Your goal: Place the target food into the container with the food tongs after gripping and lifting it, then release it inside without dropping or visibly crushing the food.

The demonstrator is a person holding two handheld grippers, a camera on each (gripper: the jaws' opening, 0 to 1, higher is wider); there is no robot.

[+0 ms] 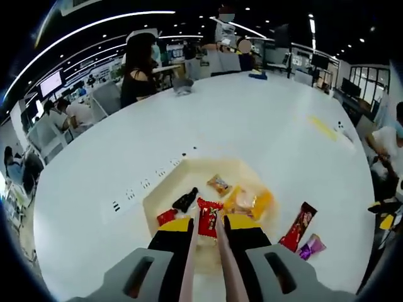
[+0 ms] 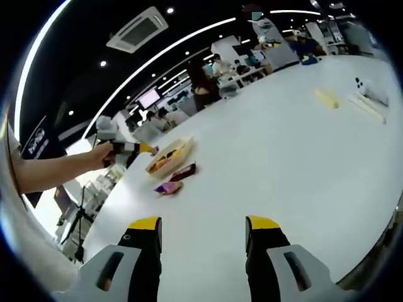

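Note:
My left gripper [image 1: 210,224] is shut on a pair of pinkish food tongs [image 1: 189,264]. The tong tips pinch a red snack packet [image 1: 209,217] over the near part of a cream container [image 1: 189,168]. I cannot tell whether the packet touches the container floor. Inside the container lie an orange packet [image 1: 219,184], yellow packets [image 1: 255,202], a black item [image 1: 184,200] and a small red one [image 1: 166,216]. My right gripper [image 2: 203,229] stands open above bare table, far from the container [image 2: 169,156]. The left gripper [image 2: 123,150] appears there, held in a person's hand.
A dark red bar packet [image 1: 298,226] and a purple packet [image 1: 311,246] lie on the white table right of the container. Socket slots [image 1: 145,184] line the table to its left. A yellow strip [image 1: 324,126] lies farther off. People sit along the far edge [image 1: 138,69].

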